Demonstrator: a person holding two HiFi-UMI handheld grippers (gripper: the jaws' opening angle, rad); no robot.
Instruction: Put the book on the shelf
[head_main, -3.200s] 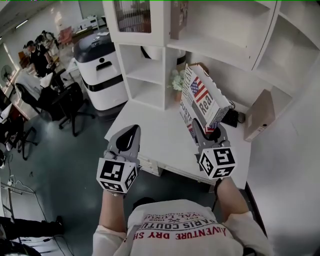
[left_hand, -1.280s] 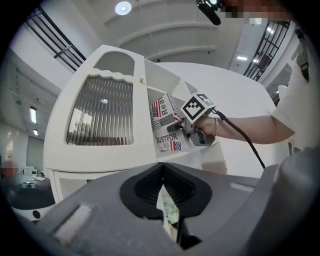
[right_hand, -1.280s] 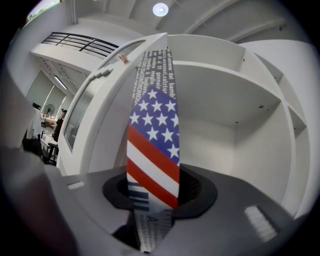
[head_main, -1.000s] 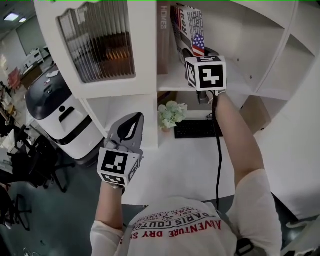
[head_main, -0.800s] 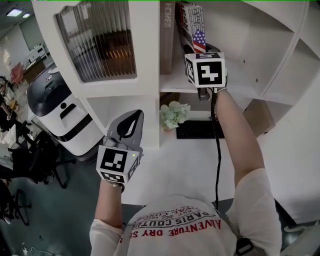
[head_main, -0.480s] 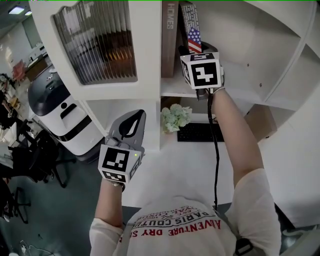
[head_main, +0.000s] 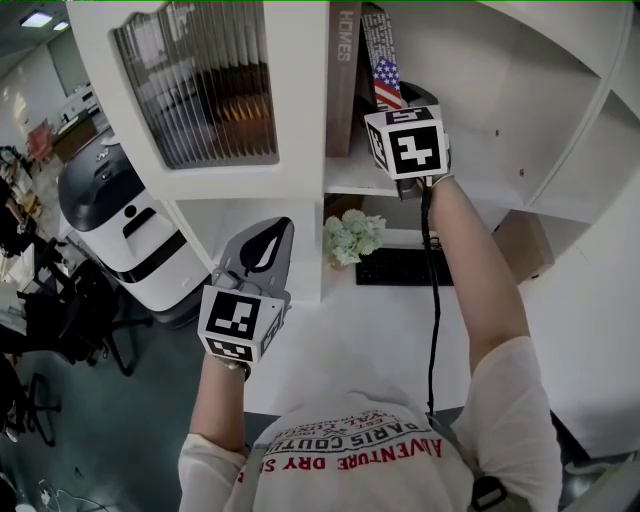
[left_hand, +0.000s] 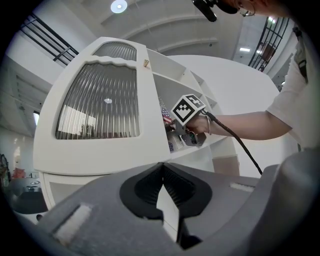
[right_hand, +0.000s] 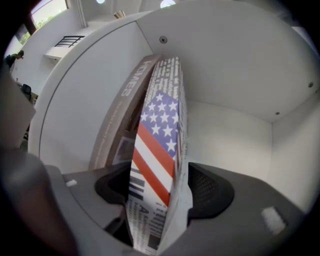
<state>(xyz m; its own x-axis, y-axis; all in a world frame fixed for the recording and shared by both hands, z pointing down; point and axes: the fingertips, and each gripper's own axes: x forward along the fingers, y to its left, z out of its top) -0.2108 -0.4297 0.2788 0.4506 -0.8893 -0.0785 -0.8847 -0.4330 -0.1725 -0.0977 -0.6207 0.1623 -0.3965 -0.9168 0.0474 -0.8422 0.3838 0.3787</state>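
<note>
Right gripper view, book (right_hand: 157, 150) standing on end, top tilted left

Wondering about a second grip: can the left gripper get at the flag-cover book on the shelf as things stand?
Probably not. The left gripper hangs shut below the shelf, off to the left, and the right gripper, jaws just opened, straddles the front edge of the book.

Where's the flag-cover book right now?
In the head view the flag-cover book stands at top centre on the shelf, against the brown HOMES book on its left, between the jaws of the right gripper, which have just been opening.
</note>
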